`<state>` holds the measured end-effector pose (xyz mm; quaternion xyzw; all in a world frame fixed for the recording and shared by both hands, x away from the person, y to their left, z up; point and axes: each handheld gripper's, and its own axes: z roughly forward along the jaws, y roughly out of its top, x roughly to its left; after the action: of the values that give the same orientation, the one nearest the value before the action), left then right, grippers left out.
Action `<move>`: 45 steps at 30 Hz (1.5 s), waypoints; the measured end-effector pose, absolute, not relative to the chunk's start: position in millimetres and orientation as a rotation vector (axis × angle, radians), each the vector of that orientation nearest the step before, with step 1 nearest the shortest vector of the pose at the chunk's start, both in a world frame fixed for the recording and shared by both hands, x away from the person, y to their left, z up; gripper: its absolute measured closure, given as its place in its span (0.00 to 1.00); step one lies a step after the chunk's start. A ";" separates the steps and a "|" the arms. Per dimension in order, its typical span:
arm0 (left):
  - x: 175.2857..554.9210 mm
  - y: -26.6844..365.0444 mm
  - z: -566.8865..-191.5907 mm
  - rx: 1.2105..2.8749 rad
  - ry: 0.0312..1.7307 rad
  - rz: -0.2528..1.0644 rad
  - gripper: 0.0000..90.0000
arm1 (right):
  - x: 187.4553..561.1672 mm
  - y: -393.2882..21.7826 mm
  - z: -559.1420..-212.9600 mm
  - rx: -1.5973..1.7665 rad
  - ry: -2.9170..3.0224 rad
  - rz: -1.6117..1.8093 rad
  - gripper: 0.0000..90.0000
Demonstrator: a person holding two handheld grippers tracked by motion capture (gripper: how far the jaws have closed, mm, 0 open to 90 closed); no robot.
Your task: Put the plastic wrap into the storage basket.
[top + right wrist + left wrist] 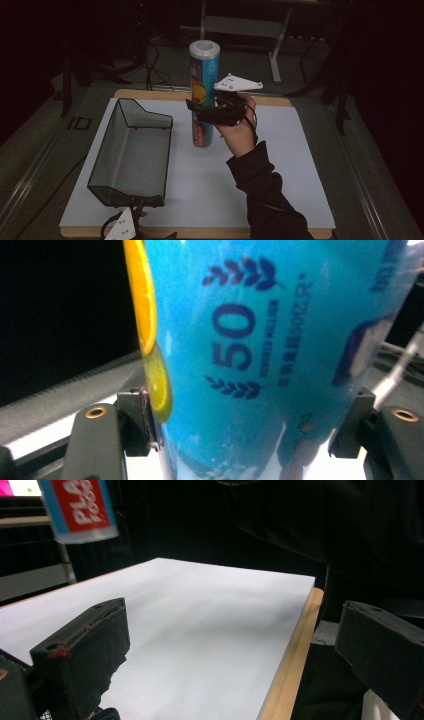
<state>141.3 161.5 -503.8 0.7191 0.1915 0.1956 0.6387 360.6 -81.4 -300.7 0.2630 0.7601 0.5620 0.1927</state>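
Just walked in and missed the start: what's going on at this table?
A person is working with a pair of tongs in each hand. The right tongs are closed around the middle of a tall blue cylindrical snack can, which stands upright on the white board. A black wire mesh basket sits empty to the can's left. The left tongs wait open near the board's front edge, holding nothing.

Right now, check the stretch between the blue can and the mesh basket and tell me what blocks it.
Nothing visible does. The right gripper is shut on the blue can, which stands upright on the white board. Bare board separates it from the mesh basket, whose top is open. The left gripper sits open at the near edge.
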 end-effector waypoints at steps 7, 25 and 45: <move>140.3 162.7 -503.0 1.633 0.446 0.494 0.01 | 354.8 -62.4 -294.6 0.805 2.060 1.747 0.35; 134.8 160.5 -501.2 1.645 0.408 0.538 0.01 | 362.3 2.5 -344.0 1.177 2.223 1.848 0.35; 134.3 161.1 -500.6 1.643 0.395 0.522 0.01 | 388.4 37.9 -424.4 1.540 2.654 1.424 0.35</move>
<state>134.3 161.1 -500.6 0.7184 0.1729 0.2283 0.6339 388.4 37.9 -424.4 0.4519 0.7789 0.4178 -0.1203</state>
